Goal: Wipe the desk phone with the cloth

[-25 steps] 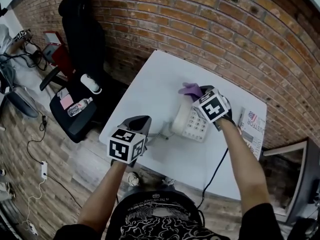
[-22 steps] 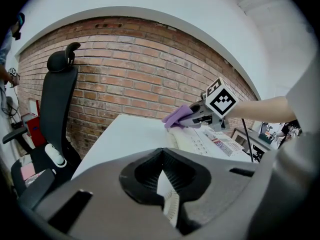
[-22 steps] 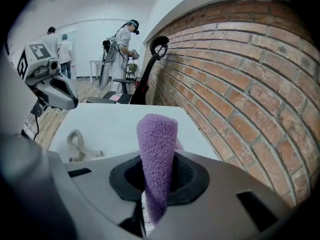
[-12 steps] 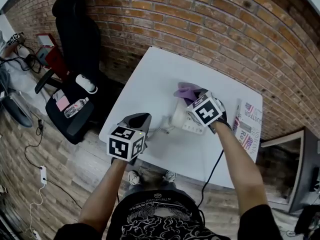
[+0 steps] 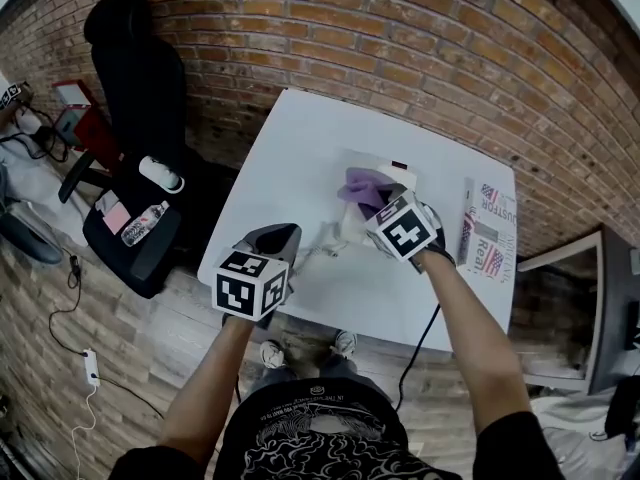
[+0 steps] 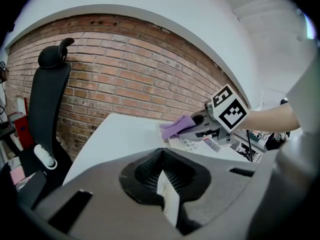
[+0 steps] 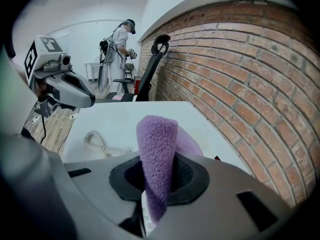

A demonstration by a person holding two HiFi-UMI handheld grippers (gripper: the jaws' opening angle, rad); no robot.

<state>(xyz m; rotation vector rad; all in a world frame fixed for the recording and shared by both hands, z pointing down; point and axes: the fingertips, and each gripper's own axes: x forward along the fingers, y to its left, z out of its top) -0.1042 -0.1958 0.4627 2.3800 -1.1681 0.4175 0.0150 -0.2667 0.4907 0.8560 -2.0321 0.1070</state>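
Observation:
The white desk phone (image 5: 392, 180) sits on the white desk (image 5: 290, 158), mostly hidden under my right gripper (image 5: 378, 206). That gripper is shut on a purple cloth (image 5: 360, 190), which lies on the phone's top. In the right gripper view the cloth (image 7: 157, 149) stands folded between the jaws of the right gripper (image 7: 157, 184). The left gripper view shows the cloth (image 6: 176, 126) resting over the phone's keypad (image 6: 195, 145). My left gripper (image 5: 278, 238) hovers at the desk's near left edge, shut and holding nothing, apart from the phone.
The phone's coiled cord (image 5: 325, 243) trails toward the left gripper. A folded newspaper (image 5: 487, 230) lies at the desk's right side. A black office chair (image 5: 140, 98) with a bottle (image 5: 140, 223) stands left of the desk. A brick wall (image 5: 400, 38) runs behind.
My right gripper has dragged the cloth nearer across the phone, now covering the keypad. The left gripper has stayed put. The head view has shifted slightly.

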